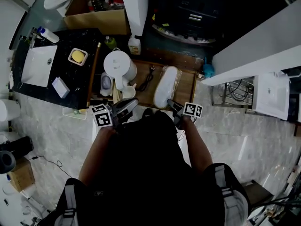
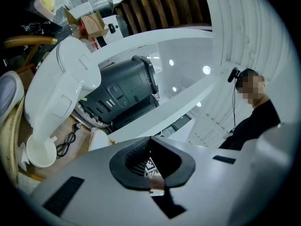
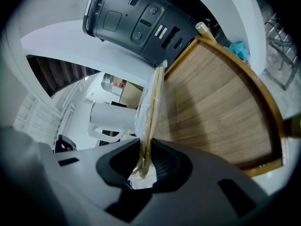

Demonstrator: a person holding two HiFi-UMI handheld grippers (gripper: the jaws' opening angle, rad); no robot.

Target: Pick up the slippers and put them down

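**A:** How are the arms set?

**B:** In the head view the left forearm (image 1: 96, 147) and the right forearm (image 1: 197, 142) both reach forward from the body to the near edge of a wooden tray (image 1: 188, 86). The left gripper (image 1: 134, 101) points about level. The right gripper (image 1: 170, 104) tips downward toward the tray.

**A:** What's around them?

**B:** A white kettle (image 1: 117, 65) stands at the left end of the tray, with a white cup (image 1: 128, 92) just in front of it. A black cable (image 1: 146, 79) lies coiled on the wood between the kettle and the slippers (image 1: 165, 86). Beyond the tray sits a dark appliance (image 3: 141, 22), and further left a white sink (image 1: 40, 65) is set into a dark counter. The left gripper view also catches a person in dark clothes (image 2: 256, 114) off to the right.

**A:** Where are the slippers relative to the fingers?

**B:** They're flat, pale and wrapped in clear plastic, lying lengthwise over the middle of the tray. The right gripper view shows them edge-on, running straight out from the jaws. The right gripper's jaws are clamped on the near end of the packet.

**A:** And the left?

**B:** Its pads meet at the tips with nothing between them. It sits to the left of the slippers, near the cup, and doesn't touch them.
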